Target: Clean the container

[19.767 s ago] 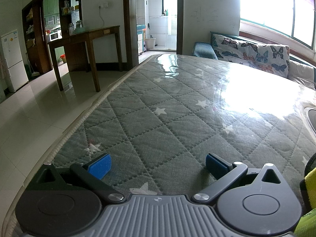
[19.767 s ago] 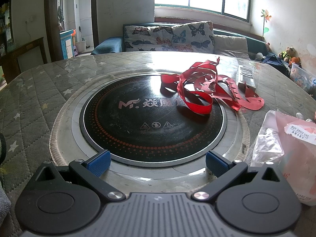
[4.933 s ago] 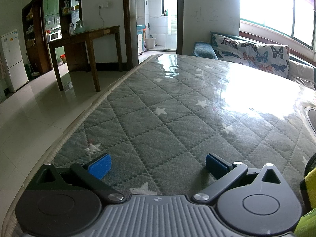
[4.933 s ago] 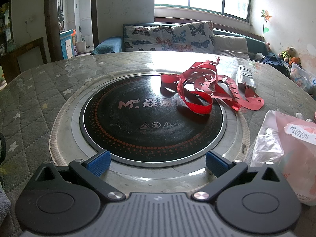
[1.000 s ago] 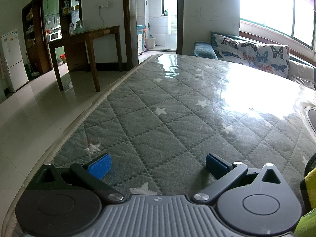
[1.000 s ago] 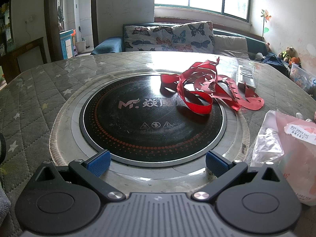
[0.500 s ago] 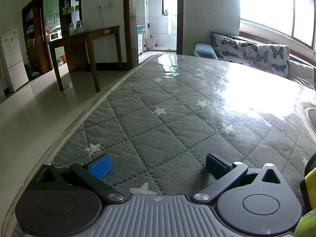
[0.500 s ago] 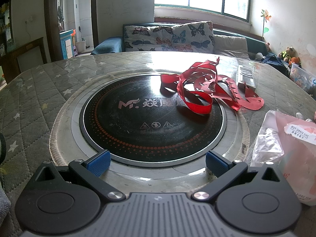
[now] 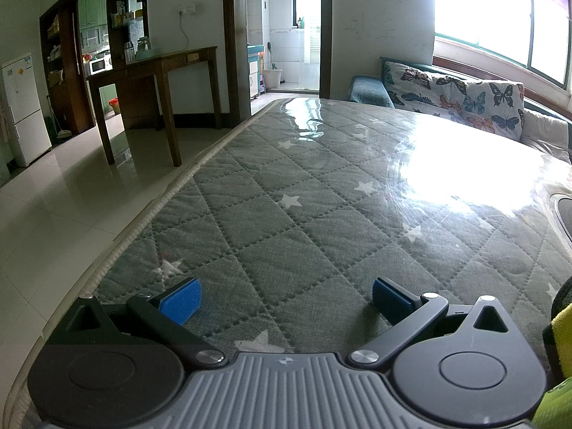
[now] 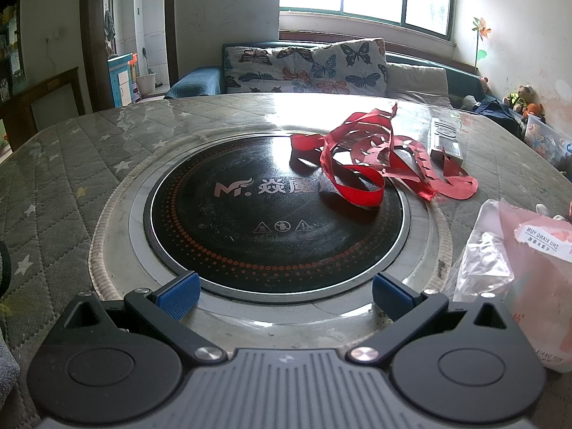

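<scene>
The left gripper (image 9: pixel 284 300) sits low over the quilted table cover (image 9: pixel 304 221), its blue-padded jaws spread wide with nothing between them. A yellow-green thing (image 9: pixel 562 336) is cut off at the right border, too little showing to name. The cover's corded edge (image 9: pixel 157 200) runs along the left, with bare tiled floor (image 9: pixel 60 207) beyond it and a wooden side table (image 9: pixel 157 71) farther off.

The right gripper (image 10: pixel 284 295) is likewise spread apart and holds nothing, its fingertips just over the metal rim of the round induction cooktop (image 10: pixel 271 221) set into the table. To its right lies a clear plastic bag (image 10: pixel 514 268) with pink contents, partly cut off. On the cooktop's far right side a tangle of red ribbon (image 10: pixel 375 161) spills onto the cover, touching a small flat box (image 10: pixel 445 139). Behind the table stands a sofa with a butterfly-print cushion (image 10: pixel 307 66). No container for cleaning can be picked out in either view.
</scene>
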Motion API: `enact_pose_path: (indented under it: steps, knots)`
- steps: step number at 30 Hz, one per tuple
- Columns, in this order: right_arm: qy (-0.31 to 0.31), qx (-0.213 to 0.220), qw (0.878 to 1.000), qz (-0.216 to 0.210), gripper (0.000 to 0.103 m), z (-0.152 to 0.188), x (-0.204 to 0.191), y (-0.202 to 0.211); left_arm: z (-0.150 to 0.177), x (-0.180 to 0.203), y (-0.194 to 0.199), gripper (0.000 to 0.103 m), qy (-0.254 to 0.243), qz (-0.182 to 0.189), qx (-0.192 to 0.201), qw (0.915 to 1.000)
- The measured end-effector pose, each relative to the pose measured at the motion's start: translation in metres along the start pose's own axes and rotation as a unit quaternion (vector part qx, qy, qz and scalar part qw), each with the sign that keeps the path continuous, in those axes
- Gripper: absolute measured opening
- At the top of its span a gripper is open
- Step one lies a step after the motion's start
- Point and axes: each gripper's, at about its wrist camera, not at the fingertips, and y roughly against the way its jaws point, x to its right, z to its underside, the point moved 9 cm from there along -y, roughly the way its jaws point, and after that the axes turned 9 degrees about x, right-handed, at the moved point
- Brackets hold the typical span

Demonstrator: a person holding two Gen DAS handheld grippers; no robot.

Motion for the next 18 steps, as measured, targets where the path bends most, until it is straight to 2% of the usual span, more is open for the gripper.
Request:
enact_pose_path:
  steps: [18]
  knots:
    - [0.0, 0.0, 1.0, 0.0, 0.103, 0.0, -0.0002, 0.0, -0.0003, 0.0068, -0.0006, 0.103, 0.0, 0.0, 0.0, 1.0]
